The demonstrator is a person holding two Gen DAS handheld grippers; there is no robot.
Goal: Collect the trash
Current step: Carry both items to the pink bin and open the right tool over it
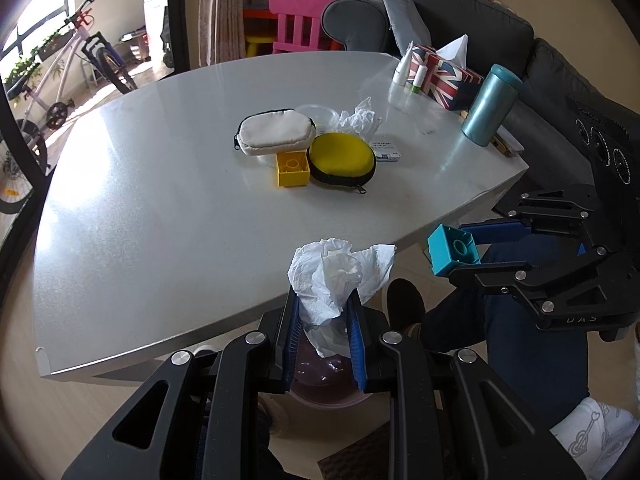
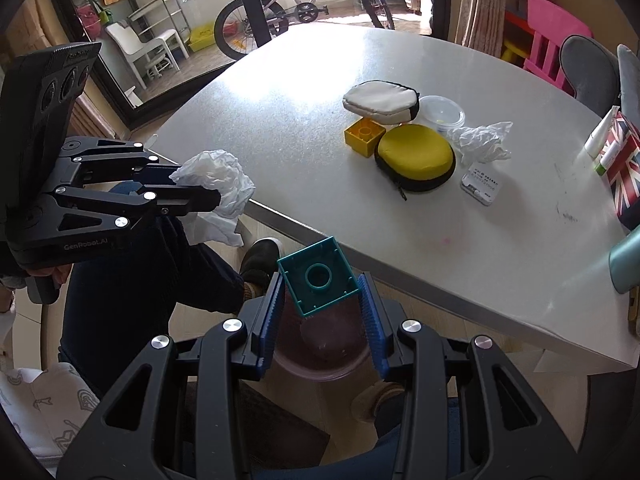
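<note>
Beyond table (image 1: 160,208) edge, left fingers (image 1: 354,320) pinch crumpled tissue (image 1: 332,276); right fingers (image 2: 370,312) seemingly clamp teal block (image 2: 318,278).

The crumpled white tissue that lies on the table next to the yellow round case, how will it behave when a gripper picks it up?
The crumpled tissue looks thin and creased, so it will probably squash flat between the fingers. It seems very light and may drag or flutter instead of resisting. Loose corners stick out, so part could hang down, as happens with the tissue in the left gripper.
</note>
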